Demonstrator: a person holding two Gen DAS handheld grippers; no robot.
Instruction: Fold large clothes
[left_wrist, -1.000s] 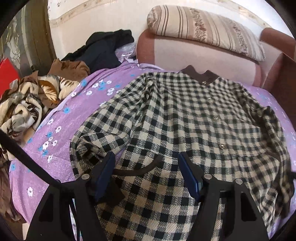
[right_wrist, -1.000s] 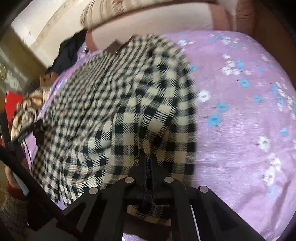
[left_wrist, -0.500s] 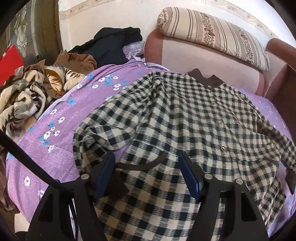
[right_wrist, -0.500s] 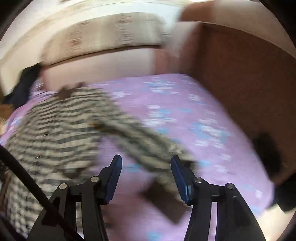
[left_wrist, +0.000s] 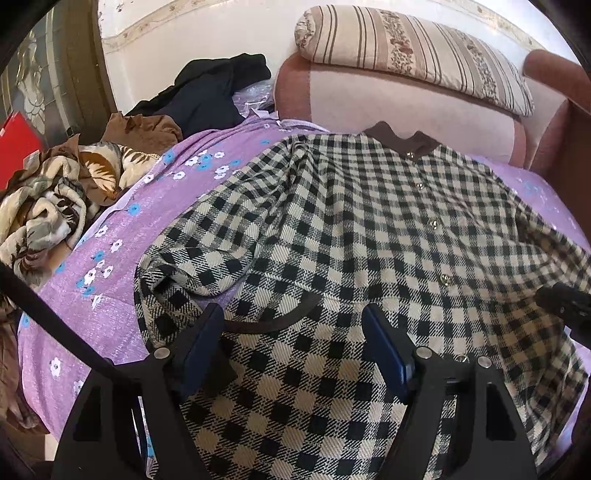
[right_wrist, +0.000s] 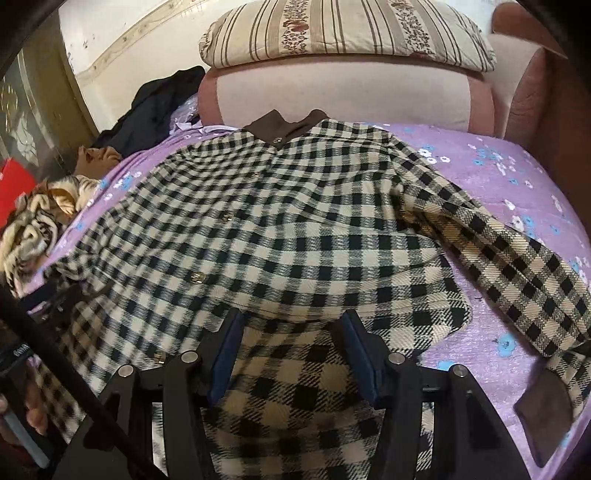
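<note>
Tongs: my left tongs and right tongs both gape wide, gripping nothing.
Jacket: checked jacket lies flat mid-bed, collar toward the bed's head edge.
Progress: spread, sleeves out; every fold remains.
Bed: purple sheet.

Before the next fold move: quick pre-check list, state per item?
1. Checked jacket lying front-up on the purple floral sheet: ok.
2. Right sleeve spread out to the side: ok.
3. Left sleeve flat: not ok, bunched beside the body.
4. Left gripper open, holding nothing: ok.
5. Right gripper open over the hem: ok.
6. Hem edge flat and free: cannot tell, hidden under the grippers.
</note>
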